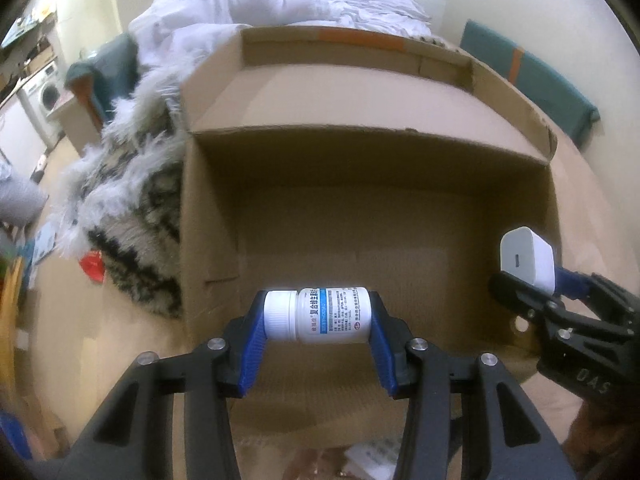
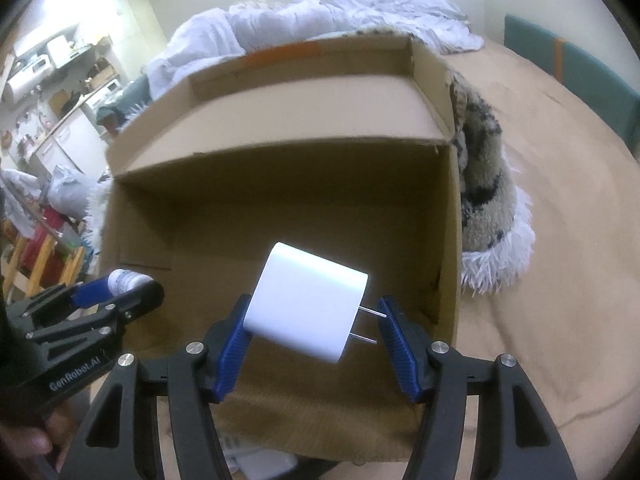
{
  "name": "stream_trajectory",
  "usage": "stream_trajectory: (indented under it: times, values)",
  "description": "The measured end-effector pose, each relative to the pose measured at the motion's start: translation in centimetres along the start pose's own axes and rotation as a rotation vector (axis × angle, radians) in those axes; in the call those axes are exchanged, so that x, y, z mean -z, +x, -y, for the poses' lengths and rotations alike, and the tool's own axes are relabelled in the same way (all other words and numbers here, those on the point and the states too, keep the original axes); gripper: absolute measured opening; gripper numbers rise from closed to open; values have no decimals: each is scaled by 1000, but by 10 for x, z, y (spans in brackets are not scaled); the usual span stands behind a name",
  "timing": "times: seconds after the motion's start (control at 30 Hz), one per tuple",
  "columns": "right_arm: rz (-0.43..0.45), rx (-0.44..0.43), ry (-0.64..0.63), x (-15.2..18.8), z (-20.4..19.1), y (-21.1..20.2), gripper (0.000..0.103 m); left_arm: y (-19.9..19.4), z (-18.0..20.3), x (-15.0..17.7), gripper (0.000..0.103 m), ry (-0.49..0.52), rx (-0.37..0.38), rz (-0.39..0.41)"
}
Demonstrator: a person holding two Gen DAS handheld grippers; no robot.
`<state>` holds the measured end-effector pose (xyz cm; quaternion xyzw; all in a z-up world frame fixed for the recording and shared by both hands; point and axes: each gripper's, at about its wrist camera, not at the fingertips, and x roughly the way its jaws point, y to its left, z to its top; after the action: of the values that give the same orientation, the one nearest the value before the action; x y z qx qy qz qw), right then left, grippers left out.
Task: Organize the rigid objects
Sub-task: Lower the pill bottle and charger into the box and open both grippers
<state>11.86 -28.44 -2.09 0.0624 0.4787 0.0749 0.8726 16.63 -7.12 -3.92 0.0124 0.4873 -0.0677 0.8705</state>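
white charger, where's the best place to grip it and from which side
Grip the white charger across its flat broad faces, coming from above, prongs left clear. The right gripper now spans it body-to-prong-tips, with one pad against thin pins; that looks a less secure hold.

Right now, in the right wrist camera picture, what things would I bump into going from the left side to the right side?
Left gripper holding the white pill bottle → white charger in the right gripper, over the cardboard box → fluffy rug → tan bedcover.
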Motion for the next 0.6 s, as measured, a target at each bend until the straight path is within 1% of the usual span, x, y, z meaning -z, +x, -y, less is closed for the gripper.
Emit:
stream_trajectory:
  times: [0.07, 0.13, 0.2, 0.33, 0.6]
  values:
    - [-16, -13, 21, 2, 2, 5, 66, 7, 1, 1, 43, 17, 12, 3]
    - [-31, -8, 16, 3, 1, 9, 66, 13, 3, 2, 43, 31, -1, 1]
    - [-47, 6, 6, 4, 0, 14, 66, 22, 5, 5, 43, 39, -2, -27]
    - [-76, 17, 31, 5, 4, 20, 66, 32, 5, 12, 43, 45, -51, -49]
    - [-102, 36, 23, 9, 2, 27, 66, 44, 12, 14, 43, 78, -70, -64]
